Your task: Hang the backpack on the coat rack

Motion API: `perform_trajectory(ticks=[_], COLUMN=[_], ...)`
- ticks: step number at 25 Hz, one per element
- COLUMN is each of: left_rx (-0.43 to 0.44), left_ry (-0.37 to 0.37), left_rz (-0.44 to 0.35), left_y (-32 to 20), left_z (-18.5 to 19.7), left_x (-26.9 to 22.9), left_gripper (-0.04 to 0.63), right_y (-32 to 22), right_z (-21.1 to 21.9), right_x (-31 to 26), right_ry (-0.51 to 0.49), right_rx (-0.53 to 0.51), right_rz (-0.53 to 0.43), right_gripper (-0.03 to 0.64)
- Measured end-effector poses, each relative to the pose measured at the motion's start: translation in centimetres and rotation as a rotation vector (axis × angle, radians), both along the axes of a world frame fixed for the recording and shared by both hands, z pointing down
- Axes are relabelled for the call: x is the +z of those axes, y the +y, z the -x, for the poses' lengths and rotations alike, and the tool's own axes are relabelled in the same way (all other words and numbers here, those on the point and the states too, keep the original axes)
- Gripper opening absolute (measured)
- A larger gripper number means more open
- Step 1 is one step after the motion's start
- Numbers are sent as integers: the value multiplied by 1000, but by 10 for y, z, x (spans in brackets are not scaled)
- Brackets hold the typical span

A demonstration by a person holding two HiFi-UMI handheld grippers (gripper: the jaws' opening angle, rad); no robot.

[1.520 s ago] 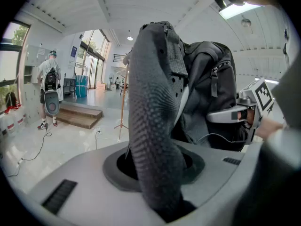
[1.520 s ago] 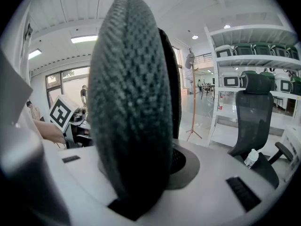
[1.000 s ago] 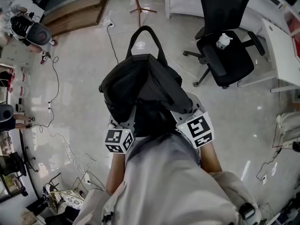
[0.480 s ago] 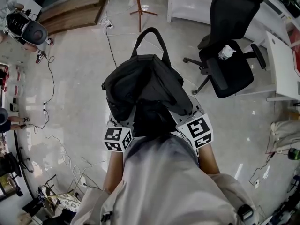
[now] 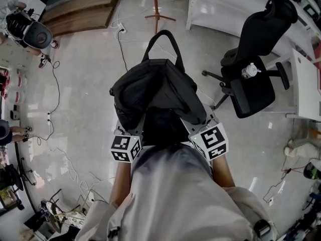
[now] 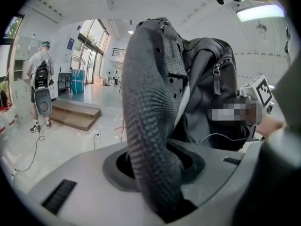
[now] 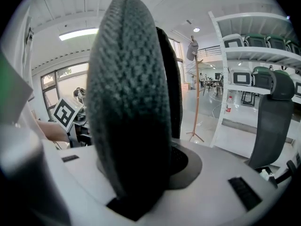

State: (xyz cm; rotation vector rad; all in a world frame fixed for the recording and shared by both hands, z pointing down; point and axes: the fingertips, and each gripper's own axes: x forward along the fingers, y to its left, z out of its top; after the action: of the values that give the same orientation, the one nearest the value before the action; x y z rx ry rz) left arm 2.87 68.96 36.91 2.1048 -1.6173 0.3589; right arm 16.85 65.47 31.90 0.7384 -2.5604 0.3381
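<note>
I carry a black backpack (image 5: 155, 92) in front of me, its top handle (image 5: 161, 41) pointing ahead. My left gripper (image 5: 134, 130) is shut on one padded shoulder strap (image 6: 150, 126), which runs down between its jaws. My right gripper (image 5: 194, 127) is shut on the other padded strap (image 7: 127, 107) in the same way. The wooden coat rack (image 5: 156, 3) stands on the floor just ahead of the backpack. In the right gripper view the coat rack (image 7: 196, 95) rises right of the strap. The bag hides the fingertips in the head view.
A black office chair (image 5: 256, 79) with a water bottle (image 5: 249, 71) on its seat stands to the right, beside white shelving (image 5: 225, 6). A wooden platform (image 5: 80, 14) lies at the far left. Cables (image 5: 55, 109) trail over the floor. A person (image 6: 41, 88) stands far left.
The floor has slid under me: the chair has shifted to the right and the coat rack's base sits lower in the head view. Both grips on the straps are unchanged.
</note>
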Motion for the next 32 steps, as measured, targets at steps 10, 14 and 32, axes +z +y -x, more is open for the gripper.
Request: perform_trajectory(ticks=[10, 14, 32], left_rx=[-27, -28, -61], left_ry=[8, 15, 15], left_rz=[-12, -27, -158], left_y=[-69, -89, -137], left_z=[76, 106, 169], left_x=[-6, -9, -51], left_gripper=[127, 127, 129], right_y=[-68, -87, -128], right_z=[76, 106, 165], right_x=[-8, -12, -54], right_ry=[9, 11, -5], right_rx=[-19, -23, -48], right_rz=[-14, -19, -125], right_gripper=[144, 147, 150])
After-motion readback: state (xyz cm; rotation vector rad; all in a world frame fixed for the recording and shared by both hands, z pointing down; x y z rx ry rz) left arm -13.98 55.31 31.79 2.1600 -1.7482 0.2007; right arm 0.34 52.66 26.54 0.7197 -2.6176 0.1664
